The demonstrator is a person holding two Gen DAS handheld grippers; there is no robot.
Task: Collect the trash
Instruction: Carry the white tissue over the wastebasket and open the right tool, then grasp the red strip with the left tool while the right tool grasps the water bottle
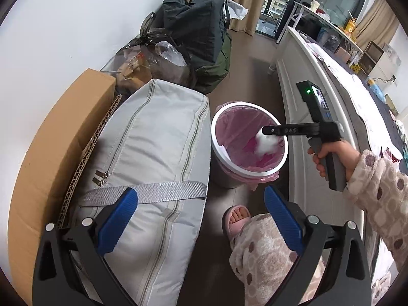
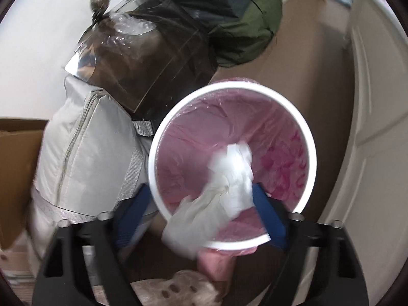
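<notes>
Two blue pads frame the bottom of the left wrist view, where the left gripper [image 1: 201,219] stands wide open with nothing between its fingers, above a grey zipped storage bag [image 1: 142,158] and the person's slippered foot [image 1: 236,216]. Just beyond them a round bin [image 1: 221,163] with a white rim and a pink liner sits on the dark floor, between the storage bag and a white bed frame [image 1: 301,97]. Over the bin's mouth a hand [image 1: 329,156] in a spotted fleece sleeve holds the right gripper [image 1: 267,137], its black finger reaching in from the right with a white wad of tissue [image 1: 266,141] at its tip, inside the rim's outline. A cardboard box [image 1: 58,132] leans along the wall on the left, and dark bags [image 1: 193,25] are piled further back. From the right wrist view, which is blurred, the same bin [image 2: 309,153] fills the middle, seen almost straight down. The right gripper [image 2: 204,214] has its jaws spread wide, one blue pad on either side of the near rim, and the tissue [image 2: 229,176] hangs crumpled between them, lying against the right-hand pad while the left pad is well clear of it; whether it clings to that pad or is falling free I cannot tell. A brownish see-through bag [image 2: 142,58] rests on top of the grey storage bag [image 2: 84,148] beside the bin.
</notes>
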